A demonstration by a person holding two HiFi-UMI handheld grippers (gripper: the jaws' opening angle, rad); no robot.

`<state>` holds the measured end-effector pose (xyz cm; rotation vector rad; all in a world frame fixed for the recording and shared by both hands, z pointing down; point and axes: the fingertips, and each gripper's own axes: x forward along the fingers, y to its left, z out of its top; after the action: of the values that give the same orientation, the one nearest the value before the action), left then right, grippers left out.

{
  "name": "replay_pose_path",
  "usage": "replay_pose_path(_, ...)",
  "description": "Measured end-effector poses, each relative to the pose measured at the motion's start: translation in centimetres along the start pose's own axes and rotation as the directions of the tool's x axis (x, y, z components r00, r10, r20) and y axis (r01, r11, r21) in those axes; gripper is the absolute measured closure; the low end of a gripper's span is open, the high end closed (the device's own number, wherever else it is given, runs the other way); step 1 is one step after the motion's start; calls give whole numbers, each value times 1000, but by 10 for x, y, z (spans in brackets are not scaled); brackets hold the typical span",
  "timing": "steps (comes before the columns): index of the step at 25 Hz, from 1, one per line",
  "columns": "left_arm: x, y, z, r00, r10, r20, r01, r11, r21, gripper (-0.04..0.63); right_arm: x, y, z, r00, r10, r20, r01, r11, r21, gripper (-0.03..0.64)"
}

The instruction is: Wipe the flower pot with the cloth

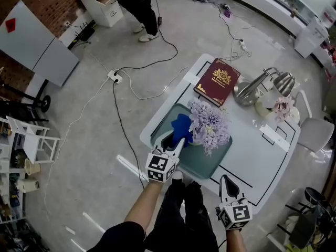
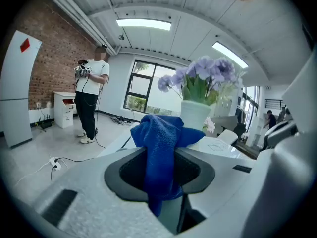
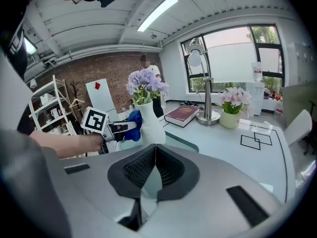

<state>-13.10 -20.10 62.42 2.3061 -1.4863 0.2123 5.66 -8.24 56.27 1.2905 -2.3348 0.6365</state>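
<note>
Your left tool [image 1: 177, 142] was clamped on the blue cloth [image 1: 181, 127], with the upright flower pot [image 2: 196, 114] just beyond its tips on the worktop [image 1: 273, 156]. Your right tool [image 1: 226, 181] was closed on nothing, farther from the pot.

Blue cloth [image 1: 181, 127] beside white flower pot [image 3: 150, 123]; lilac flowers [image 1: 209, 124] above; teal tray [image 1: 207, 167] beneath; maroon, gold-crested book [image 1: 217, 81] beyond.
</note>
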Motion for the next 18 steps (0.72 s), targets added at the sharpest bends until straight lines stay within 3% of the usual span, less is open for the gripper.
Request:
replay_pose_path(7,20,20,-54,984,23,-178,-7,996,92,457,-4,0,-11,1000,-8,-26,8,1000,14,607)
replay_pose_path(9,18,26,-58,980,32,-197,-13,995,96,457,-4,0,-13,1000,-9,-28,9,1000,15,607)
replay_pose_path(15,2,26,10,1000,2,7,-3,996,91,457,-2,-3,-7,1000,-8,-11,8,1000,8,607)
replay_pose_path(18,17,18,27,999,-48,13,46,992,118,457,-2,-4,-4,1000,-11,-12,11,1000,16,607)
